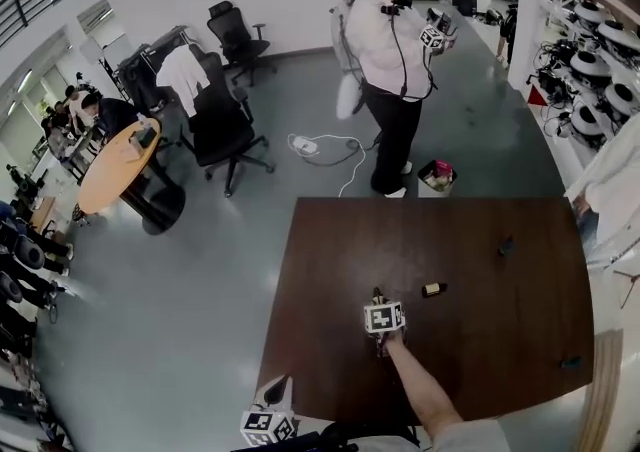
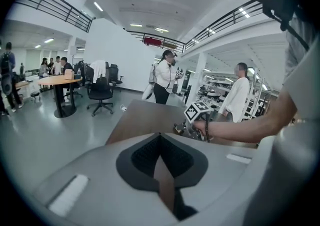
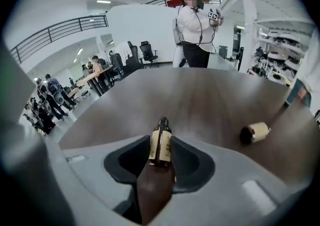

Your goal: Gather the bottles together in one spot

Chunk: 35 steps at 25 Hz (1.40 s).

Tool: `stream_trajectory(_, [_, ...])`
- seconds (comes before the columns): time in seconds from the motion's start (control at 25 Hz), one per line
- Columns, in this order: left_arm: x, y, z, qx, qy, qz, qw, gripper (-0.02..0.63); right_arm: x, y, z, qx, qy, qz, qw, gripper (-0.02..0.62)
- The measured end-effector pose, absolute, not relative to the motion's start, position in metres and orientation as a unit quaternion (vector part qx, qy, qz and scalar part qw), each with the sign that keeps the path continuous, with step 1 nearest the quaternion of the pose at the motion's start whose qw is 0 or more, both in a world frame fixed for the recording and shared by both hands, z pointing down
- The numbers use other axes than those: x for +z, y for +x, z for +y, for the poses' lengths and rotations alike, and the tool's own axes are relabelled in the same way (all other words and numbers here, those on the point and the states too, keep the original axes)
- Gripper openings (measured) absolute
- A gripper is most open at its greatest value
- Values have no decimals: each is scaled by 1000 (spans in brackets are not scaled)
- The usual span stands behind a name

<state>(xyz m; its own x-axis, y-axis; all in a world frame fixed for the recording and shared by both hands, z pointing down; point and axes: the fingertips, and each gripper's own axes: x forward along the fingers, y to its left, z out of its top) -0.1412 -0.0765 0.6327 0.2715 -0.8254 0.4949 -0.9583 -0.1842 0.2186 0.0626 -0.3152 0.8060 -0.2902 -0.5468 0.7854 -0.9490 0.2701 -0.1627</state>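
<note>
Left gripper (image 2: 160, 136): low at the near-left edge of the tabletop (image 1: 330, 260), jaw tips together, nothing between them. Right gripper (image 3: 160, 138): over the tabletop's middle, jaws partly apart. A bottle (image 3: 161, 149) with a cream label and dark cap stands upright between them, pads just beside it, with no firm grip to be seen. Second bottle (image 3: 255, 132): lying on its side to the right, apart from the first. Two dark items (image 1: 506, 245) (image 1: 570, 363): farther right, well apart, too small to identify.

Both grey-shelled: left gripper (image 2: 160, 142), right gripper (image 3: 161, 152); black pads (image 2: 142, 157); white cubes (image 1: 384, 317), black square markers; dark wristband (image 2: 206, 129).
</note>
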Motion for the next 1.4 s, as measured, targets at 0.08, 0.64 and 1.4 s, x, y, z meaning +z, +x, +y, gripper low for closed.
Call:
stream_trajectory(0.08, [631, -140, -78, 128, 755, -593, 248, 2, 805, 61, -272, 337, 512, -726, 310, 130])
stream_trajectory(0.64, [630, -100, -105, 140, 781, -554, 253, 2, 783, 211, -285, 444, 643, -610, 134, 207])
stream_trajectory(1.4, [634, -74, -120, 150, 804, -519, 247, 2, 824, 370, -254, 480, 758, -433, 82, 2])
